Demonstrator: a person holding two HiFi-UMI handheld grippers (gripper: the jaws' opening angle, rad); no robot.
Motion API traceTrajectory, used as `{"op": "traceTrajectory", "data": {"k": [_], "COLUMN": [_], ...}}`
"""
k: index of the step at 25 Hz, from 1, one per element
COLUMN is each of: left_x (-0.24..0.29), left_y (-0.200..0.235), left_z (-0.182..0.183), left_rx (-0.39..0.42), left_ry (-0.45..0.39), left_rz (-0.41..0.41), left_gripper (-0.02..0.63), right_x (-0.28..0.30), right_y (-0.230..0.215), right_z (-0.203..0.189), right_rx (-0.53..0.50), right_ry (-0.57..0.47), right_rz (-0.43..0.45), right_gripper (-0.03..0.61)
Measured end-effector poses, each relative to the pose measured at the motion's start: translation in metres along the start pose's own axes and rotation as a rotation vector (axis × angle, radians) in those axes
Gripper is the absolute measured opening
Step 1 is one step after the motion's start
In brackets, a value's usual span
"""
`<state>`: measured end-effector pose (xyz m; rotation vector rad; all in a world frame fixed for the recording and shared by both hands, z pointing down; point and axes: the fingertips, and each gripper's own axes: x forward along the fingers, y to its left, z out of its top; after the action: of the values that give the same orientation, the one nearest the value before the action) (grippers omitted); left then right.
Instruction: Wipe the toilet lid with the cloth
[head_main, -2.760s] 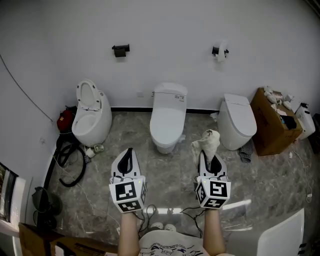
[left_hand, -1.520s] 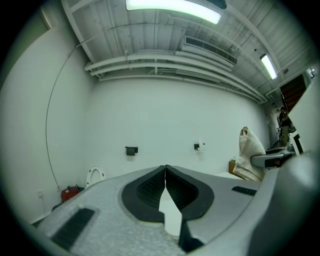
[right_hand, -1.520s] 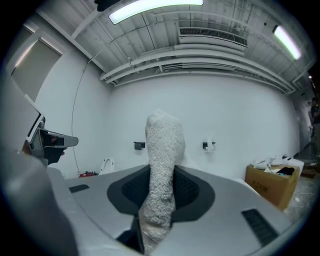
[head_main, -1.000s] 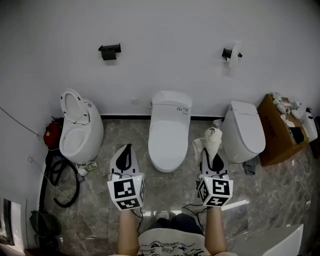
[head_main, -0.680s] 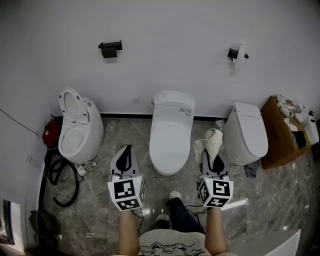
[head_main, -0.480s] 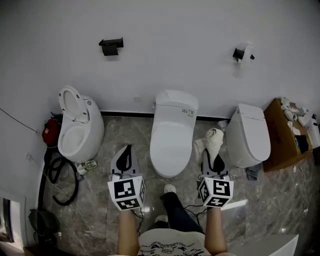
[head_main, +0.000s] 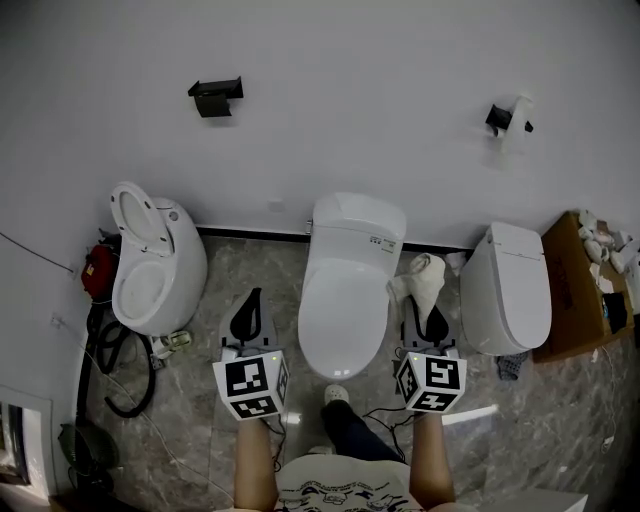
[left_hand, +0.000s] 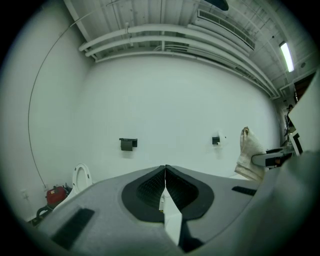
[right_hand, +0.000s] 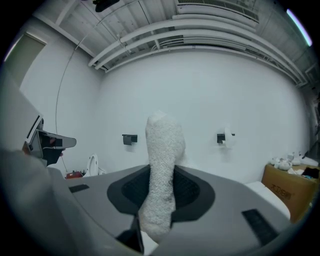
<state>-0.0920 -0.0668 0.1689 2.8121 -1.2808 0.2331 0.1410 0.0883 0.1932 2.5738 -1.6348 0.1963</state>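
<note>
The cardboard box (head_main: 575, 300) at the floor's (head_main: 200, 440) right edge stands open and holds a jumble of pale items, too small to name. The left toilet (head_main: 150, 265), near the floor's far left corner, has its seat and cover raised, so its smooth oval bowl lies open. The middle toilet's lid (head_main: 345, 305) is shut, a glossy white rounded shell, directly ahead between the two tools. The right toilet (head_main: 510, 290) is also closed. The cloth (head_main: 420, 280) is a nubbly, towel-like white strip. It stands up from the right gripper (head_main: 426, 312), beside the lid's right edge and off its surface. In the right gripper view, the right gripper's (right_hand: 162, 172) ribbed black pads are clamped on the cloth (right_hand: 162, 145). The left gripper (head_main: 252, 300) hangs over the veined grey stone floor beside the lid's left edge. In the left gripper view its jaws (left_hand: 165, 172) meet tip to tip with nothing between them.
</note>
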Motion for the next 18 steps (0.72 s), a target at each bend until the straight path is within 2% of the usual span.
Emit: {"op": "traceTrajectory", "data": {"k": [9, 18], "left_x": [0.088, 0.133], "left_y": [0.001, 0.013], "left_z": [0.005, -0.016], "left_rx": [-0.001, 0.003], "left_ry": [0.032, 0.093], "left_rz": [0.041, 0.058], "left_gripper": [0.008, 0.008], "right_x": [0.096, 0.151], "right_y": [-0.024, -0.022], "right_z": [0.005, -0.018], "right_rx": [-0.002, -0.006], "right_ry": [0.027, 0.086], "right_rz": [0.044, 0.077], "right_gripper": [0.104, 0.104]}}
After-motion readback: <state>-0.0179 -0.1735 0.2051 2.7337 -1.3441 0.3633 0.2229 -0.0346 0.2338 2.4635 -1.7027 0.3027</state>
